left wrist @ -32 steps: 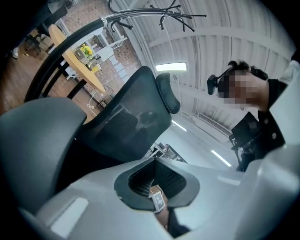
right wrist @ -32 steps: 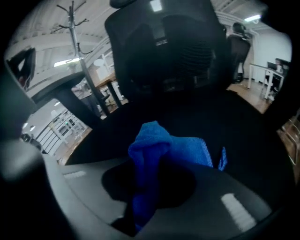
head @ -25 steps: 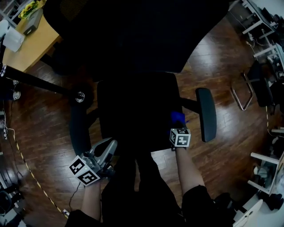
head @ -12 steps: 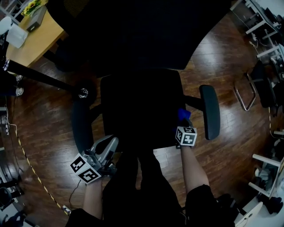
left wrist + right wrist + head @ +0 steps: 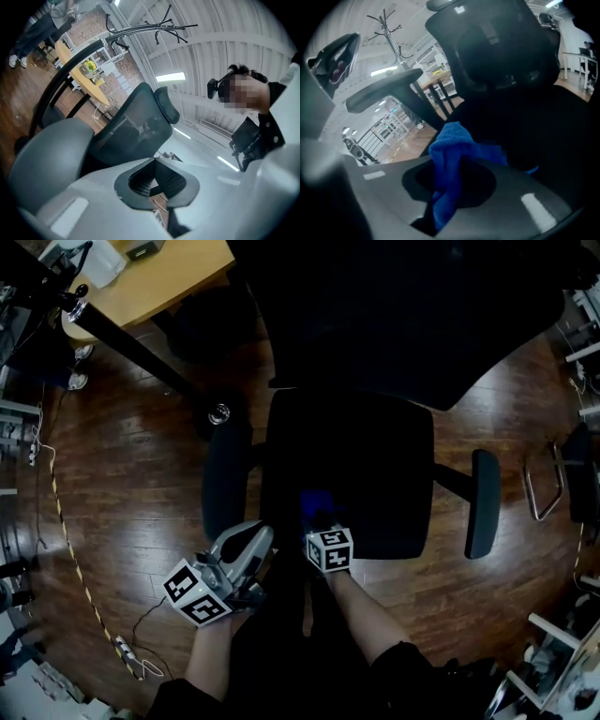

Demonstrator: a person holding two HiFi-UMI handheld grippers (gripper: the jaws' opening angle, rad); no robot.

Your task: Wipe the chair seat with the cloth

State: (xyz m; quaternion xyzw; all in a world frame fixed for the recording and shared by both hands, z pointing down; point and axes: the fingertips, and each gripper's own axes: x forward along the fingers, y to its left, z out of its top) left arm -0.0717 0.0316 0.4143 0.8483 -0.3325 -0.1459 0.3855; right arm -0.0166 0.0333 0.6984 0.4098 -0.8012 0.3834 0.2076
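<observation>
Item: office chair seat [image 5: 375,456], black and padded, sitting between two armrests with the tall backrest [image 5: 403,306] rising at the far side; it is facing the person, so the front edge is lying nearest for reaching. Item: blue cloth [image 5: 316,502], bunched, being pinched in the right gripper [image 5: 319,518], whose jaws are closing tight on a fold while the loose end is spilling forward. The cloth is resting on the near front part of the seat, toward the person's left, and is judged to be in contact there so that a stroke can drag it across the upholstery. Item: left gripper [image 5: 251,542], jaws drawn almost together and gripping nothing, hanging off the seat's front corner just beside the near end of the left armrest [image 5: 225,479]. It is probably being kept aside so that it leaves the wiping path free. Surroundings: dark wooden floor [image 5: 122,474] and a pale wooden table [image 5: 169,273] standing well apart from the work.
</observation>
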